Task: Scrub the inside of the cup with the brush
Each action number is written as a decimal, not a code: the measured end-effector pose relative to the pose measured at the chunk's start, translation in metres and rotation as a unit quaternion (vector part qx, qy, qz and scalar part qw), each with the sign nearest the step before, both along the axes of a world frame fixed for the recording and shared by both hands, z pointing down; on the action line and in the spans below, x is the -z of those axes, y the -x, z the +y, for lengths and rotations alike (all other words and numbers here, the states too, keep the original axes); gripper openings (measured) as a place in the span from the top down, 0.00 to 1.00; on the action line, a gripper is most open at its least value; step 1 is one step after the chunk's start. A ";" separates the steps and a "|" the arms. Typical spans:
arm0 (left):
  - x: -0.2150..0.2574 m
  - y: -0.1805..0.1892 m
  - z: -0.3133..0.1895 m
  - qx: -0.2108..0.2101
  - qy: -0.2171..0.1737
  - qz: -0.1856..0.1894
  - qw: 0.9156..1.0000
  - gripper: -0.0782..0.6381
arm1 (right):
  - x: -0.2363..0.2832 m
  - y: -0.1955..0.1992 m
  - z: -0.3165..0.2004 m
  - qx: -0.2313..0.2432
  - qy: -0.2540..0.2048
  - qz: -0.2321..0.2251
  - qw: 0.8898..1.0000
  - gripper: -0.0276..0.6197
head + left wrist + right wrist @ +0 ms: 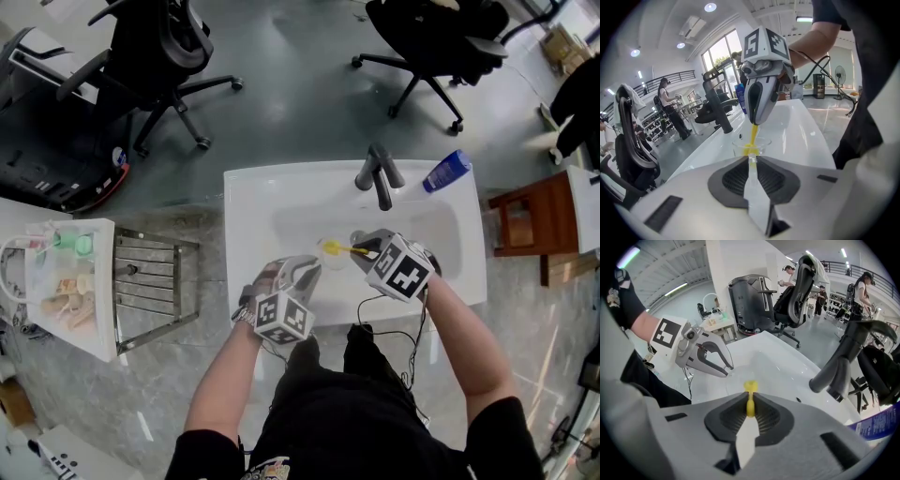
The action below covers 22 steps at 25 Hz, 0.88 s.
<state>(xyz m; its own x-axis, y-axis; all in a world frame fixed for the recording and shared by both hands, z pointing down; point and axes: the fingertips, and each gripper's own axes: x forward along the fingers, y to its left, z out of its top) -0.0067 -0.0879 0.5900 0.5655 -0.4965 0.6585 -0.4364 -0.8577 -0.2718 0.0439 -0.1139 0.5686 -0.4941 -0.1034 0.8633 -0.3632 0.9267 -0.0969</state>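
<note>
Both grippers are down in the white sink (246, 192), on the near side of the faucet (378, 176). The left gripper (309, 266) has its jaws pinched together on the rim of the clear cup (751, 146), and that cup stands upright over the basin, just in front of the faucet and a touch to its left. In from the faucet's right comes the right gripper (362, 247), jaws clamped tight on the handle of the yellow brush (753, 136). The brush slants down out of those jaws and its yellow head is inside the cup, low in the bowl. Off to the faucet's right, a blue bottle (446, 171) lies on the sink's back rim.
</note>
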 end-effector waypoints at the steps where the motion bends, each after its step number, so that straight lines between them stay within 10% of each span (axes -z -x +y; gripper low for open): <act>1: 0.000 0.000 0.000 0.000 -0.001 -0.001 1.000 0.83 | -0.002 -0.001 0.001 0.000 0.002 0.002 1.000 0.90; 22: -0.003 -0.002 0.005 -0.001 0.000 -0.006 1.000 0.83 | 0.004 0.028 0.022 -0.034 0.071 -0.080 0.994 0.90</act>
<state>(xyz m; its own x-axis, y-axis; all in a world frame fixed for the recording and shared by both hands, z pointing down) -0.0052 -0.0829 0.5929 0.5579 -0.4953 0.6659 -0.4319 -0.8584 -0.2766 0.0156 -0.0915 0.5651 -0.6228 -0.0244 0.7820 -0.3940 0.8733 -0.2865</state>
